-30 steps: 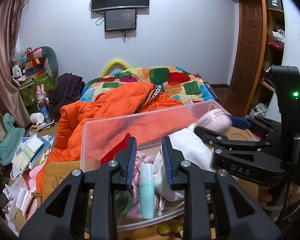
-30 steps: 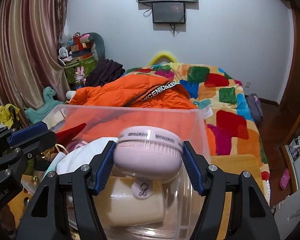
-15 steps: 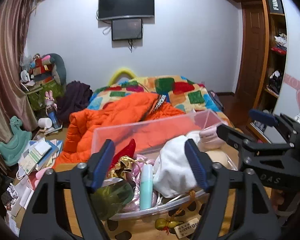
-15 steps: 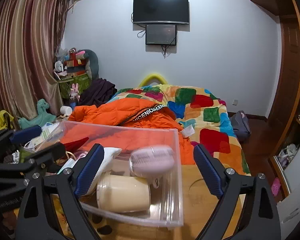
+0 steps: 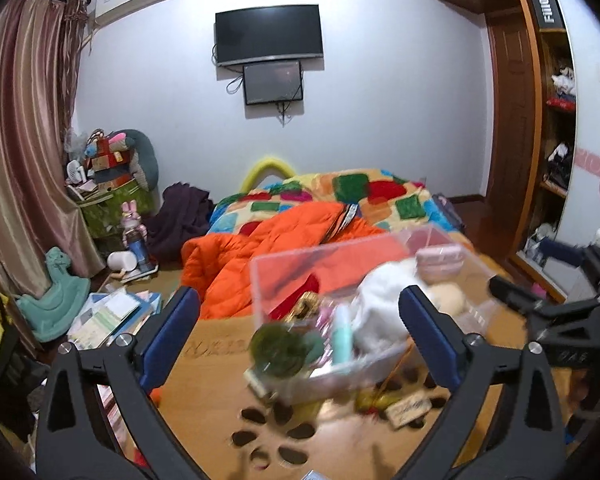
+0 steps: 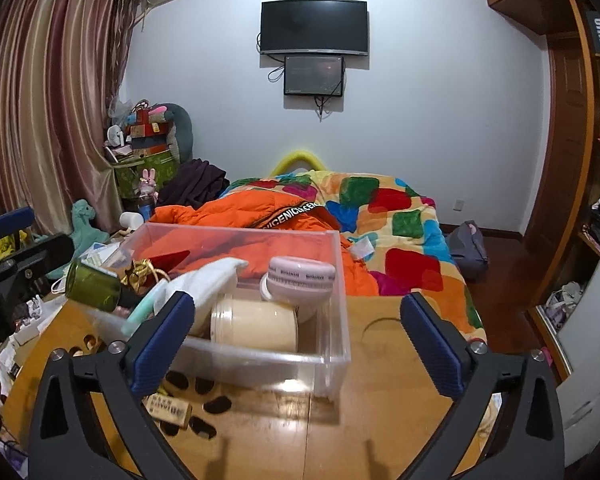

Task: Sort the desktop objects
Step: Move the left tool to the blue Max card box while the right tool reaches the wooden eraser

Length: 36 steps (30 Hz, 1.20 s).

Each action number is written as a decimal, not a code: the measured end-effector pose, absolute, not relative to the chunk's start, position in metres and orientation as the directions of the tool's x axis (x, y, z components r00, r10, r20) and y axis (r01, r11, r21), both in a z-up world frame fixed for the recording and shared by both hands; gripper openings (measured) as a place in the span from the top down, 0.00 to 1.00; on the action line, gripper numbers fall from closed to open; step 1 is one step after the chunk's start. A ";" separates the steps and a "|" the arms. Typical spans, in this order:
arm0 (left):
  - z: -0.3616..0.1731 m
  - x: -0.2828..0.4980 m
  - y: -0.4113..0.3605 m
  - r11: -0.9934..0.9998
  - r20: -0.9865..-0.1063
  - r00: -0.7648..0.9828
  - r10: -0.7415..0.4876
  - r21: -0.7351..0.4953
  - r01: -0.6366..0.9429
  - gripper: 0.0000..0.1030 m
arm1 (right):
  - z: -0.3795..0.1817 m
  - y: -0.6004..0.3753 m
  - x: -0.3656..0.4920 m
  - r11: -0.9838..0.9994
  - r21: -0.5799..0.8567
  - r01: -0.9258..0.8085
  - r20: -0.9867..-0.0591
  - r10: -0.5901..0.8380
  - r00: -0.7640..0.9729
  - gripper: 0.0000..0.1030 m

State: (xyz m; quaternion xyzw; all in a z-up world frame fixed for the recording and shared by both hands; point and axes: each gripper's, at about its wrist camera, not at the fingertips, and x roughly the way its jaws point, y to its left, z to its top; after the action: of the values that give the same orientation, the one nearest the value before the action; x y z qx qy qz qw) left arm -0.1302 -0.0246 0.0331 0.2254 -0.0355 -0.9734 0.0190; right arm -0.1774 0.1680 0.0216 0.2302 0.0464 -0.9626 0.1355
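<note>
On the wooden desk [image 6: 380, 400], the clear bin [image 6: 332, 344] lay at eleven o'clock of the right gripper [image 6: 296, 332] and one o'clock of the left gripper [image 5: 300, 332], both empty, jaws opening wide.

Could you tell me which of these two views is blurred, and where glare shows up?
Left wrist view: motion blur smears the clear bin and its contents, while the far wall stays sharp. Right wrist view: sharp throughout, with ceiling-light glare on the wooden tabletop. Both bend straight edges, fisheye-style.
</note>
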 end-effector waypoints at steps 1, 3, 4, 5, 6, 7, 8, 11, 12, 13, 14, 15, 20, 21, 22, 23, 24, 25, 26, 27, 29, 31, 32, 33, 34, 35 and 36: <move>0.030 -0.127 -0.027 -0.996 -0.445 -0.894 -0.058 0.082 0.023 0.02 | 0.020 0.168 -0.174 -0.959 -0.025 0.281 -0.457 -0.239 -0.857 0.00; 0.021 -0.120 -0.034 -0.997 -0.463 -0.884 -0.059 0.079 0.025 0.02 | 0.017 0.169 -0.169 -0.959 -0.022 0.283 -0.467 -0.241 -0.851 0.00; 0.017 -0.117 -0.037 -0.997 -0.474 -0.879 -0.052 0.073 0.020 0.02 | 0.015 0.168 -0.167 -0.959 -0.019 0.284 -0.474 -0.242 -0.846 0.00; 0.013 -0.114 -0.041 -0.998 -0.486 -0.873 -0.045 0.065 0.015 0.02 | 0.013 0.167 -0.165 -0.958 -0.014 0.285 -0.480 -0.244 -0.843 0.00; 0.009 -0.112 -0.043 -0.998 -0.495 -0.868 -0.038 0.058 0.011 0.02 | 0.011 0.167 -0.163 -0.958 -0.008 0.286 -0.485 -0.246 -0.839 0.00; 0.004 -0.109 -0.046 -0.999 -0.512 -0.858 -0.025 0.046 0.002 0.02 | 0.008 0.166 -0.162 -0.957 0.002 0.289 -0.493 -0.253 -0.832 0.00; 0.000 -0.106 -0.047 -0.999 -0.524 -0.852 -0.016 0.039 -0.005 0.02 | 0.006 0.165 -0.162 -0.956 0.008 0.294 -0.501 -0.259 -0.826 0.00; -0.015 -0.099 -0.051 -0.999 -0.563 -0.826 0.003 0.029 -0.023 0.02 | -0.005 0.158 -0.158 -0.950 0.025 0.311 -0.528 -0.276 -0.803 0.00; -0.020 -0.096 -0.051 -0.999 -0.576 -0.818 0.013 0.023 -0.032 0.02 | -0.009 0.154 -0.156 -0.948 0.024 0.317 -0.539 -0.280 -0.795 0.00; -0.025 -0.094 -0.053 -0.999 -0.590 -0.807 0.025 0.016 -0.043 0.02 | -0.013 0.150 -0.155 -0.946 0.018 0.325 -0.548 -0.281 -0.788 0.00; -0.030 -0.092 -0.055 -0.999 -0.606 -0.795 0.038 0.007 -0.053 0.02 | -0.016 0.146 -0.154 -0.943 0.008 0.334 -0.557 -0.281 -0.782 0.00; -0.034 -0.090 -0.056 -0.998 -0.618 -0.785 0.047 0.001 -0.060 0.02 | -0.021 0.139 -0.152 -0.937 -0.008 0.348 -0.568 -0.282 -0.773 0.01; -0.060 -0.078 -0.062 -0.995 -0.678 -0.729 0.093 -0.042 -0.087 0.02 | -0.040 0.119 -0.138 -0.914 -0.050 0.403 -0.607 -0.293 -0.738 0.01; -0.063 -0.077 -0.061 -0.995 -0.682 -0.726 0.090 -0.039 -0.087 0.02 | -0.043 0.115 -0.136 -0.908 -0.058 0.415 -0.616 -0.294 -0.731 0.00; -0.066 -0.076 -0.060 -0.996 -0.683 -0.725 0.085 -0.032 -0.087 0.02 | -0.046 0.113 -0.136 -0.905 -0.065 0.420 -0.624 -0.292 -0.725 0.01; -0.068 -0.074 -0.059 -0.996 -0.685 -0.725 0.077 -0.020 -0.086 0.02 | -0.049 0.110 -0.137 -0.902 -0.072 0.425 -0.631 -0.289 -0.720 0.01; -0.071 -0.072 -0.057 -0.996 -0.689 -0.721 0.068 -0.008 -0.086 0.02 | -0.053 0.107 -0.137 -0.899 -0.073 0.432 -0.640 -0.290 -0.711 0.01; -0.074 -0.072 -0.055 -0.996 -0.694 -0.717 0.065 0.000 -0.089 0.02 | -0.056 0.105 -0.138 -0.893 -0.068 0.445 -0.653 -0.298 -0.696 0.02; -0.077 -0.071 -0.053 -0.995 -0.697 -0.713 0.075 -0.002 -0.102 0.02 | -0.058 0.103 -0.140 -0.889 -0.063 0.454 -0.660 -0.304 -0.687 0.03; -0.079 -0.072 -0.052 -0.994 -0.701 -0.709 0.079 0.001 -0.111 0.02 | -0.061 0.100 -0.141 -0.883 -0.057 0.466 -0.670 -0.313 -0.673 0.04; -0.081 -0.070 -0.046 -0.992 -0.699 -0.712 0.075 0.023 -0.128 0.02 | -0.065 0.096 -0.144 -0.876 -0.058 0.479 -0.679 -0.317 -0.663 0.09; -0.082 -0.069 -0.042 -0.990 -0.693 -0.718 0.068 0.045 -0.137 0.05 | -0.068 0.092 -0.148 -0.865 -0.049 0.500 -0.695 -0.330 -0.639 0.18; -0.082 -0.069 -0.040 -0.989 -0.688 -0.722 0.067 0.049 -0.139 0.12 | -0.069 0.092 -0.150 -0.864 -0.045 0.501 -0.699 -0.331 -0.634 0.20; -0.081 -0.069 -0.039 -0.989 -0.686 -0.724 0.072 0.045 -0.141 0.15 | -0.071 0.091 -0.153 -0.864 -0.042 0.502 -0.705 -0.330 -0.628 0.23; -0.081 -0.070 -0.038 -0.988 -0.691 -0.718 0.085 0.034 -0.150 0.19 | -0.071 0.089 -0.154 -0.863 -0.042 0.503 -0.708 -0.330 -0.625 0.24; -0.081 -0.071 -0.038 -0.988 -0.692 -0.717 0.088 0.030 -0.150 0.22 | -0.073 0.089 -0.156 -0.861 -0.041 0.506 -0.713 -0.330 -0.619 0.24; -0.082 -0.071 -0.037 -0.988 -0.693 -0.716 0.087 0.029 -0.149 0.24 | -0.074 0.088 -0.158 -0.861 -0.041 0.507 -0.718 -0.327 -0.614 0.28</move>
State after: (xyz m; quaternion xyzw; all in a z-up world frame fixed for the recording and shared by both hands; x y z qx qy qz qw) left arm -0.0712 -0.0373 -0.0818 0.3714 -0.0416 -0.9253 -0.0639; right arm -0.1577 0.0879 -0.0741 0.3714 0.1209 -0.8903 0.2341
